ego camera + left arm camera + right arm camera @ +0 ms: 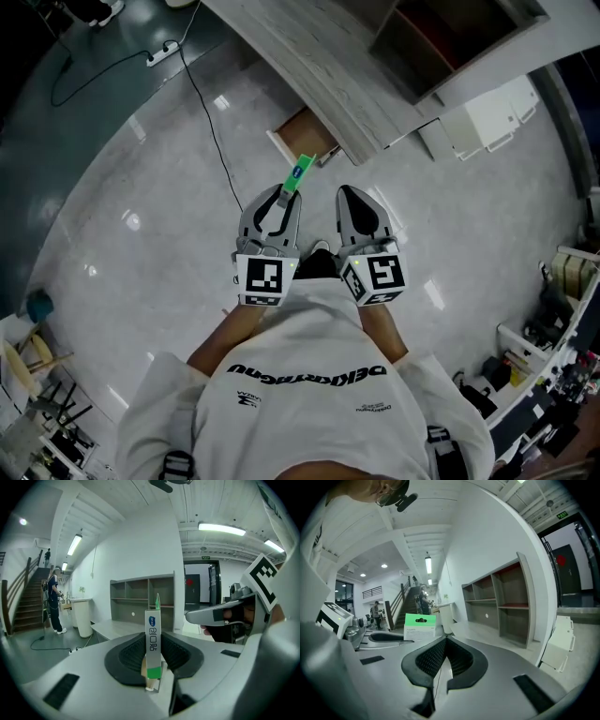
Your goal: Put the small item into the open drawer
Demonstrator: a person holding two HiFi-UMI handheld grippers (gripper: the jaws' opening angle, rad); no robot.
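Note:
The small item is a narrow white and green box [298, 174]. My left gripper [281, 200] is shut on its lower end, so the box sticks out forward past the fingertips. In the left gripper view the box [152, 641] stands upright between the black pads. My right gripper [352, 194] hangs beside the left one, shut with nothing in it; its tips meet in the right gripper view [446, 640]. The open drawer [302, 134], wooden inside, juts out from under the grey desk [319, 66] just ahead of both grippers. The box [419, 626] also shows at the left of the right gripper view.
A black cable [211, 122] runs across the pale floor from a power strip [161, 54] to a spot near the drawer. An open shelf unit [441, 37] stands behind the desk, and a white cabinet [487, 117] is to its right. People stand far off by a staircase [23, 606].

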